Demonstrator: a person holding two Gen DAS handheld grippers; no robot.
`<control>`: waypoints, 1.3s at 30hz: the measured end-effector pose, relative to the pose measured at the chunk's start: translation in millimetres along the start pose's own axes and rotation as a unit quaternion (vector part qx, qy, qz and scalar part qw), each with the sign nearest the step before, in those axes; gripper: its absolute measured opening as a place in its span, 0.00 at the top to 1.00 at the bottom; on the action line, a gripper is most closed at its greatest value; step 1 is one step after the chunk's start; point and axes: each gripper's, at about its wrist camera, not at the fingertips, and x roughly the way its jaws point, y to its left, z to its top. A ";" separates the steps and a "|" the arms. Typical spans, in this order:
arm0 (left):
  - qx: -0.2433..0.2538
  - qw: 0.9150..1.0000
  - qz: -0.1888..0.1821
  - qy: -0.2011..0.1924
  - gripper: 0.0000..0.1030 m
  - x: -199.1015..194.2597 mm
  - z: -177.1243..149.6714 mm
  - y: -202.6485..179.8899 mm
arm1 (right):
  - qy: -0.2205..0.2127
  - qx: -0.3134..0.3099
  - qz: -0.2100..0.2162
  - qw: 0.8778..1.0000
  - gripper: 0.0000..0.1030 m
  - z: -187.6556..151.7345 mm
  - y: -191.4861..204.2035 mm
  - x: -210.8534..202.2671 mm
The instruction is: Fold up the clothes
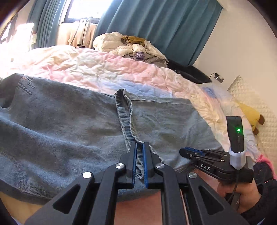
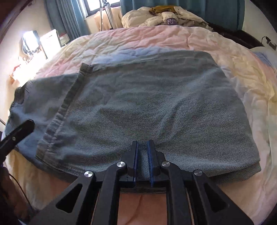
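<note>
I am holding the jeans [image 2: 155,103] at their near edge, where they are lying half-folded across the pastel quilt [image 2: 138,39], at the bed's near edge, one layer doubled over the other with its hem [image 1: 123,112] running away from me. My left gripper [image 1: 139,147] is pinching that hem — the jaws are nearly together, with only the bunched denim seam between the blue pads. My right gripper [image 2: 141,147] is sitting further along the same near edge, jaws almost closed with denim showing in the narrow gap; whether it is truly gripping or only resting on the cloth I cannot tell.

To fold well from here, I am thinking both grips should rise together and level, so the edge is travelling as one straight line rather than sagging between them. Carrying it toward the far edge, I should be laying corners onto corners and keeping the hem flat, not rolled. The heap of clothes [image 2: 166,15] beyond is lying well apart.
</note>
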 end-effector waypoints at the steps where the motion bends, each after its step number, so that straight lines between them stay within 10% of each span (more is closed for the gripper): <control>1: 0.001 1.000 0.008 0.000 0.93 -2.5 -1.8 0.6 | -0.001 0.004 0.004 1.000 0.89 -0.9 -1.1 -1.8; 22: 0.004 0.995 0.091 0.028 0.85 -9.8 -4.5 6.4 | 0.000 0.000 0.042 0.999 0.88 -10.2 10.9 -4.4; 39: 0.008 0.999 0.033 0.016 0.79 -14.1 0.0 -4.6 | -0.059 0.038 0.046 0.996 0.88 7.2 -10.7 -64.8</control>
